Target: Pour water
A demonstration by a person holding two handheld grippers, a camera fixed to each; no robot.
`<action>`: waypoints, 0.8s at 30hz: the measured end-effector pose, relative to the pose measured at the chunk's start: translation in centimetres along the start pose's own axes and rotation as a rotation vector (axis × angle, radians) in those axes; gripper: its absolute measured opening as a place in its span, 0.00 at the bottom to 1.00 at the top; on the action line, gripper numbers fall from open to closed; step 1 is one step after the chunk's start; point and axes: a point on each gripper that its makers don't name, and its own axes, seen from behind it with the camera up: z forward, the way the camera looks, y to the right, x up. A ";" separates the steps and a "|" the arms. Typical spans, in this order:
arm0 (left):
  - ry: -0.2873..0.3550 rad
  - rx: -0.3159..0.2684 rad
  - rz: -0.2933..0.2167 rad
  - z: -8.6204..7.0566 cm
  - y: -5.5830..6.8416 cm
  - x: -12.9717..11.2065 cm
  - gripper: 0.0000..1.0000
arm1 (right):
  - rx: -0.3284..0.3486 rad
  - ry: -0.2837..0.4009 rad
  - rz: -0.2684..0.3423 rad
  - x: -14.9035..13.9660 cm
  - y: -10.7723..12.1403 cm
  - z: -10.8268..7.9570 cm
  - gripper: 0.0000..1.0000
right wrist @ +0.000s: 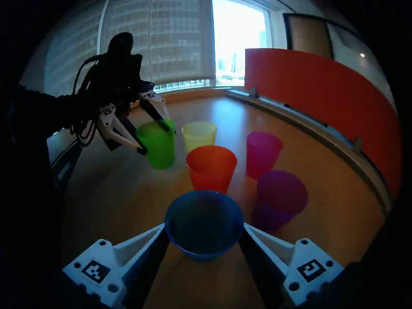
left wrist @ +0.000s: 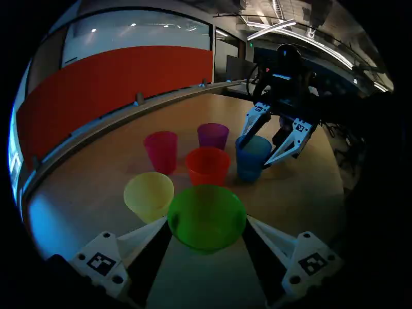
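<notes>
Grasp stage: left hand-held gripper (left wrist: 207,220) clamps green cup (left wrist: 207,213), right hand-held gripper (right wrist: 204,230) clamps blue cup (right wrist: 204,222); next probably lift, tilt.

A wide wooden counter (left wrist: 304,201) fills the room's middle, brown and smooth, and it shines a little. Along its far side runs a long red wall (left wrist: 103,87) with a grey rail (left wrist: 98,126) at the bottom. Above the red wall there is glass (left wrist: 134,28) with small lights in it. Long thin lamps (left wrist: 270,28) glow on the dark ceiling. In the right gripper view, a big window (right wrist: 237,36) is very bright, and pale blinds (right wrist: 165,41) hang beside it.
</notes>
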 end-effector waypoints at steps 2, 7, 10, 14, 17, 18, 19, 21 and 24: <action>0.004 0.004 -0.001 -0.1 0.0 0.2 0.87 | -0.009 0.009 0.004 0.4 0.1 -0.3 0.89; 0.020 0.014 -0.004 -0.4 0.1 1.2 0.87 | -0.033 0.036 0.020 1.9 0.4 -1.6 0.89; 0.038 0.021 -0.001 -0.7 0.2 2.1 0.87 | -0.044 0.059 0.031 3.1 0.5 -2.6 0.89; 0.057 0.034 0.006 -1.1 0.2 3.3 0.87 | -0.068 0.088 0.031 4.8 0.8 -3.9 0.89; 0.074 0.047 0.010 -1.5 0.1 4.3 0.87 | -0.091 0.110 0.026 6.3 1.0 -5.0 0.89; 0.081 0.051 0.011 -1.6 0.1 4.7 0.87 | -0.097 0.117 0.026 6.7 1.1 -5.4 0.89; 0.091 0.055 0.011 -1.7 0.1 5.2 0.87 | -0.105 0.125 0.027 7.1 1.2 -5.8 0.89; 0.108 0.061 0.011 -2.0 0.1 6.0 0.87 | -0.117 0.141 0.030 8.0 1.4 -6.5 0.89; 0.130 0.071 0.008 -2.4 0.2 7.1 0.87 | -0.136 0.169 0.032 9.3 1.6 -7.6 0.89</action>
